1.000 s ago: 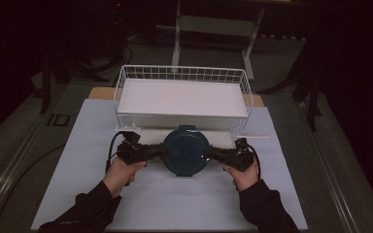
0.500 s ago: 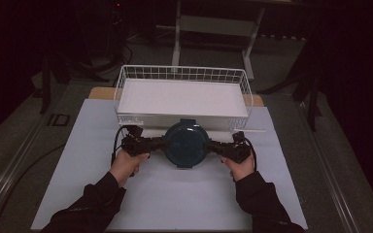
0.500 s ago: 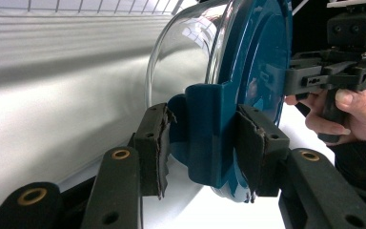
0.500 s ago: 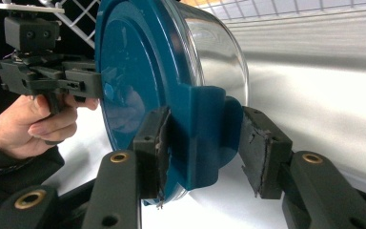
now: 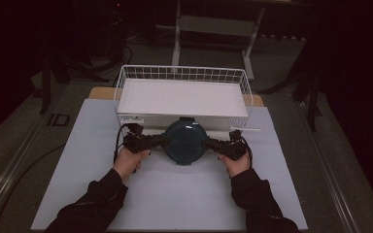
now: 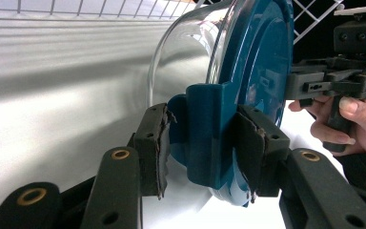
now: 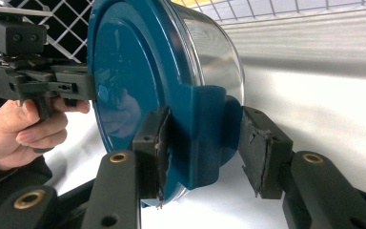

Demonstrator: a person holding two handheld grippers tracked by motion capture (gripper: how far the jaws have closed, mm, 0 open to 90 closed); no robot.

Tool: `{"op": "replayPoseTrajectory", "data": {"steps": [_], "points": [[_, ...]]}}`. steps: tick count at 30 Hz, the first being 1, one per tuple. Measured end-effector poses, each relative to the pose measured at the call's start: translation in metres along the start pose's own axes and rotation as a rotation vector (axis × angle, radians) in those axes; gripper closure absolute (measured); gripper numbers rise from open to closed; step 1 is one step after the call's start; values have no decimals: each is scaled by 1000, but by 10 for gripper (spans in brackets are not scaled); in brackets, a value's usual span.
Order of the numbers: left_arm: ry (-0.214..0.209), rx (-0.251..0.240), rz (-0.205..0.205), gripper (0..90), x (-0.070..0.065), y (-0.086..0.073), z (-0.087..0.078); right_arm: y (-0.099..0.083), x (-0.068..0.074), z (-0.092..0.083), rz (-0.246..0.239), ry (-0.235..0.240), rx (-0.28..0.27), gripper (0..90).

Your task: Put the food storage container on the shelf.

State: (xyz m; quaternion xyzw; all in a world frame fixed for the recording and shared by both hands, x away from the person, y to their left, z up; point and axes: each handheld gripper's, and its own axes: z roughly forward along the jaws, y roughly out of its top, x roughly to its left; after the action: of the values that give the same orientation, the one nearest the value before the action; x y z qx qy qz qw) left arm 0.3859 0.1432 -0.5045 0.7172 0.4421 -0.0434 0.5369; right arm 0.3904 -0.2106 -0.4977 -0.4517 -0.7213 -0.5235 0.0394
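A round clear glass container with a dark teal lid (image 5: 185, 141) sits between my two grippers, just in front of the white wire basket (image 5: 182, 69). My left gripper (image 5: 159, 141) is shut on the lid's side tab (image 6: 205, 138), with both pads pressed on it. From the opposite side my right gripper (image 5: 210, 143) is shut on the other tab (image 7: 205, 138). The glass bowl (image 6: 181, 52) shows under the lid (image 7: 133, 76). I cannot tell whether the container touches the white mat.
The wire basket has a white liner (image 5: 184, 97) and stands at the far end of the white mat (image 5: 175, 194). A wooden table edge (image 5: 99, 92) shows beside it. Dark floor, cables and a metal frame (image 5: 213, 24) surround the table.
Both hands have carried the container away from the person, closer to the basket's front wall. The grips look the same.
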Motion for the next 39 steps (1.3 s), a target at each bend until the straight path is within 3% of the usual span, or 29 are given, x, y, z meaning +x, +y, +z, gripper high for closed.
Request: {"op": "replayPoseTrajectory", "data": {"steps": [2, 9, 12, 13, 14, 16, 21, 26, 31, 34, 37, 39], "points": [[-13, -3, -22, 565, 3, -2, 1, -1, -1, 3, 0, -8, 2, 548], [-8, -7, -3, 559, 6, 0, 2, 1, -4, 5, 16, 3, -2, 547], [-12, -17, -9, 554, 7, 0, 3, -1, -7, 5, 52, 10, -1, 541], [-17, -18, -14, 554, 8, -1, 3, -1, -7, 5, 52, 10, -1, 541], [-28, -19, -47, 540, 9, -4, 6, -2, -7, 6, 47, -5, -15, 524], [1, -38, -10, 515, 9, -6, 6, 0, -4, 8, 21, -40, -13, 513], [50, -65, 25, 519, 8, -3, 6, 2, 0, 10, 19, -72, -23, 519], [62, -83, 27, 500, 8, -3, 7, 2, -1, 12, 35, -90, -45, 460], [95, -109, 29, 459, 8, -3, 8, 8, 1, 14, -2, -134, -56, 452], [128, -129, 24, 450, 7, -1, 10, 10, 1, 16, 2, -143, -58, 453], [134, -120, 22, 444, 6, -1, 10, 10, 1, 16, -4, -146, -58, 444], [133, -117, 31, 385, 5, -1, 9, 10, 4, 16, -27, -159, -54, 422]]}}
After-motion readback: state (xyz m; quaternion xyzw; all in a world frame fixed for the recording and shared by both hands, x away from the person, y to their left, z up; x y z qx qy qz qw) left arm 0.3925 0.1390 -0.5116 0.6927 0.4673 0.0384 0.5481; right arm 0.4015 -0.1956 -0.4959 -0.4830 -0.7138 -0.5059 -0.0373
